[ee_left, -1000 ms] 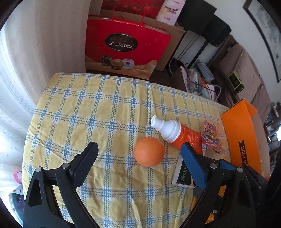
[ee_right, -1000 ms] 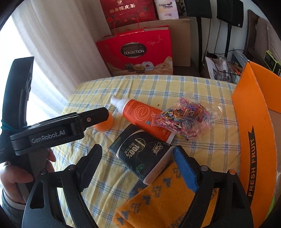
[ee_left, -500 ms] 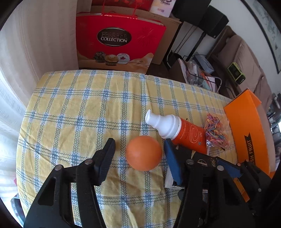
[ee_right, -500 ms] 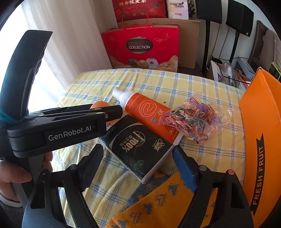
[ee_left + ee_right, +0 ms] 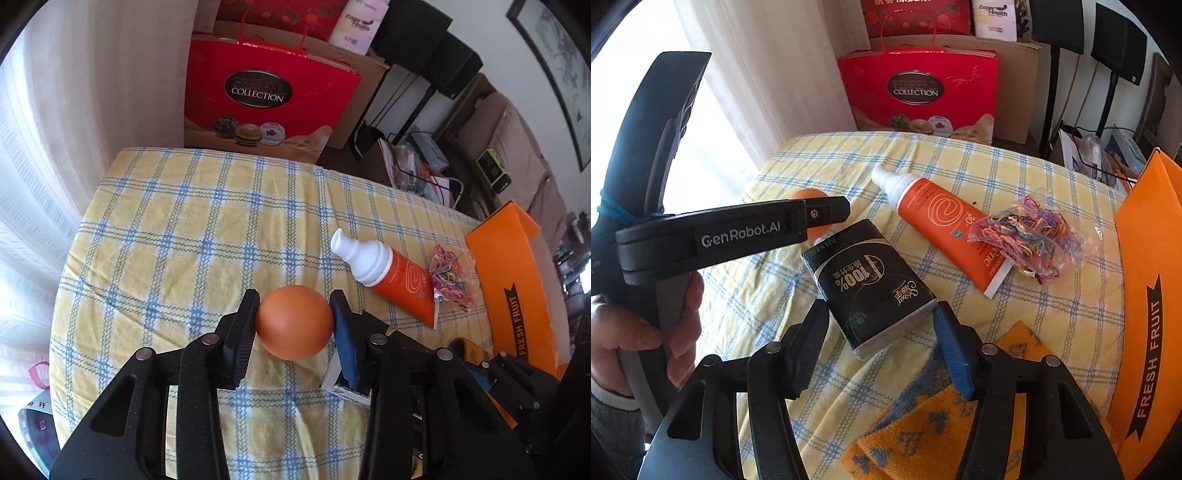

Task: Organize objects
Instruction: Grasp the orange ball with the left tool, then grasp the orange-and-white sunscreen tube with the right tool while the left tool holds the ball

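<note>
Currently on the checked cloth (image 5: 177, 229): one orange ball (image 5: 294, 322), one orange tube (image 5: 936, 218), one black tissue pack (image 5: 871, 284), one bag of rubber bands (image 5: 1032, 230), one orange sock (image 5: 923, 432), one orange box (image 5: 1145, 295) at the right edge. Left gripper (image 5: 294, 325) jaws have just been closing, both pads now on the ball. Right gripper (image 5: 879, 354) jaws have just been closing, half-open astride the pack's near end, apparently not clamped.

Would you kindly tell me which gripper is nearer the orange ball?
Left. The left gripper fingers flank the orange ball, pressing its sides; the right gripper straddles the black tissue pack.
</note>
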Demonstrator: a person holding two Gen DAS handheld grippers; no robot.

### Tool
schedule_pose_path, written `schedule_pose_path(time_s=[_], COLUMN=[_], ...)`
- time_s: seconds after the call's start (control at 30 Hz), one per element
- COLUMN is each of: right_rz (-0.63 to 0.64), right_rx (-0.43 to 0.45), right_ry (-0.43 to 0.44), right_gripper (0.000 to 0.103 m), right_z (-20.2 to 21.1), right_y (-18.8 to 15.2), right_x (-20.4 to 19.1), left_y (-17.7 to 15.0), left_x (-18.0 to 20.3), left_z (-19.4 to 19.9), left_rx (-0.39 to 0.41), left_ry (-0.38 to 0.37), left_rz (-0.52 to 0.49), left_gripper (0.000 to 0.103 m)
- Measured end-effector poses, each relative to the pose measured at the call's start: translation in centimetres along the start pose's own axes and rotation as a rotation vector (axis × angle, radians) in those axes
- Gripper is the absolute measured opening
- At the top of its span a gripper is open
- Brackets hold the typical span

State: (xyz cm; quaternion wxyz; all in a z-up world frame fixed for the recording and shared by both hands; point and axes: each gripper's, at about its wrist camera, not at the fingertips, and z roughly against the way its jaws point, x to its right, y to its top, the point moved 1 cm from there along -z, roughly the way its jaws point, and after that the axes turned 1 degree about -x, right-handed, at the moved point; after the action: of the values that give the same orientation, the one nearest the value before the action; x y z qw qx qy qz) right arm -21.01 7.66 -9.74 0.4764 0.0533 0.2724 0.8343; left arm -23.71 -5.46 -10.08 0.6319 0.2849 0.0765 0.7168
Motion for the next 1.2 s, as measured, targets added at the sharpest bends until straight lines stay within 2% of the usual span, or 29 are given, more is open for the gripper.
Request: schedule_pose_path(time_s=[0.2,0.3,0.33,0.37,0.43,0.57,0.7,0.73,0.87,1.0,1.2], right_rz=[-0.010,-0.021,-0.012,0.002,0.024,0.065,0.029,0.018,0.013,0.022,0.097], right_rx=[-0.013,-0.092,-0.108,-0.102,-0.074,-0.041,-0.018,-0.012,-0.007,0.003,-0.009], right_ry=[0.037,0.122,0.133,0.128,0.104,0.036,0.043,0.055,0.032,-0.003,-0.044], right_gripper=[0.060,0.062,0.066,0.072,0.077,0.077,0.077,0.076,0.058,0.054,0.053], right_z=[0.9,0.4,0.4,0.5,1.0,1.3,1.4,1.6,1.7,1.5,-0.6], right_y=[-0.7,-1.4,-1.7,-1.8,-2.0,-1.6,-0.8,-0.4,1.5,3.6,6.6], right_x=[-0.3,-0.7,-1.1,-1.4,-1.9,-2.5,-1.7,-1.4,-0.1,1.3,2.1], left_y=[-0.8,-1.6,-2.0,-2.3,-2.8,-3.6,-3.9,-3.9,-3.7,-3.4,-3.2], left_x=[-1.6,-2.1,-2.2,-2.3,-2.4,-2.3,-2.1,-2.2,-2.3,-2.1,-2.2], left_z=[2.7,3.9,4.2,4.5,5.0,5.9,6.6,6.6,6.7,6.4,6.1], left_rx=[0.020,0.026,0.026,0.026,0.028,0.037,0.044,0.044,0.046,0.042,0.039], left_ry=[-0.014,-0.018,-0.023,-0.028,-0.034,-0.035,-0.036,-0.040,-0.052,-0.062,-0.071], left_rz=[0.020,0.024,0.027,0.031,0.034,0.027,0.019,0.020,0.028,0.033,0.042], left_gripper=[0.036,0.036,0.036,0.036,0.036,0.036,0.036,0.036,0.036,0.036,0.036])
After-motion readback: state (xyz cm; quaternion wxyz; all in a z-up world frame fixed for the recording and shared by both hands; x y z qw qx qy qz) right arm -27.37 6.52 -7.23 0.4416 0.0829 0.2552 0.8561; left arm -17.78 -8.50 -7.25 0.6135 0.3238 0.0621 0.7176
